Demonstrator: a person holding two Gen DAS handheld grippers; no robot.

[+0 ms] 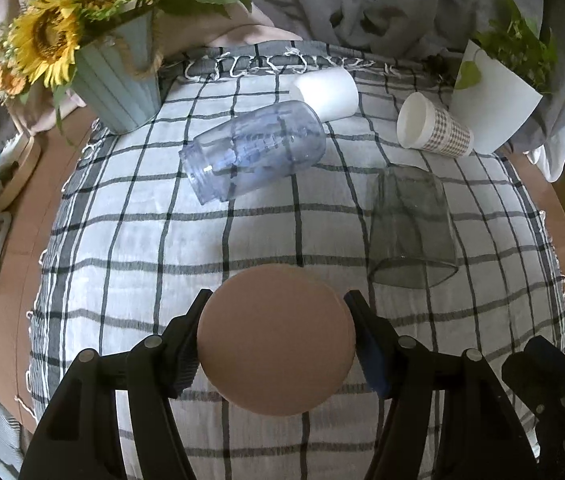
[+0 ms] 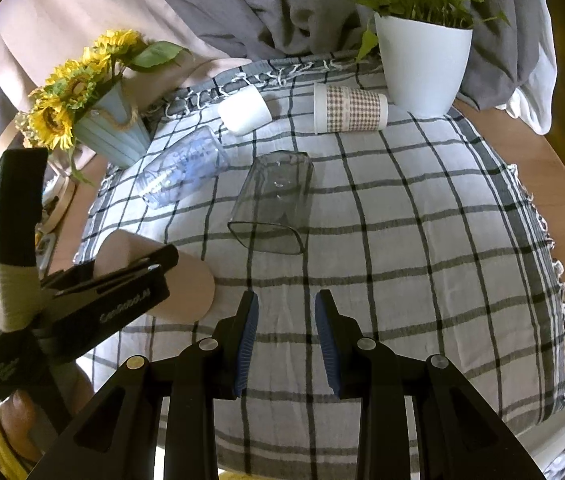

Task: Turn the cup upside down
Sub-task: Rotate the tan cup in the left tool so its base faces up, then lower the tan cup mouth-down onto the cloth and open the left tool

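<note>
Matte pink-beige cylindrical cup (image 1: 276, 342), clamped across its sides by the left claw (image 1: 276, 340), flat round end facing the left wrist camera. Seen from the right wrist view (image 2: 162, 276), tilted with that end toward the near edge of the tabletop, over the near-left part of the grey-and-white checked cloth (image 2: 402, 240); touching the cloth or just above it, hard to tell. Right claw (image 2: 286, 338) parted narrowly with nothing between its blue-ribbed pads (image 2: 247, 344), hovering over the near edge of the cloth, just beside the left one.

Lying on the cloth toward the middle, a smoky clear tumbler (image 1: 408, 226) on its side, mouth toward the near edge. Nearer the far-left corner, a blue-tinted clear plastic bottle-shaped cup (image 1: 254, 150), also on its side. Just behind it, a plain white cup (image 1: 328, 90) on its side near the fringed far edge. Toward the far-right corner, a brown gingham paper cup (image 1: 436, 128) on its side, just beside a white pot with a green plant (image 1: 494, 96). At the far-left corner, a ribbed pale-blue pot of sunflowers (image 1: 118, 84).
</note>
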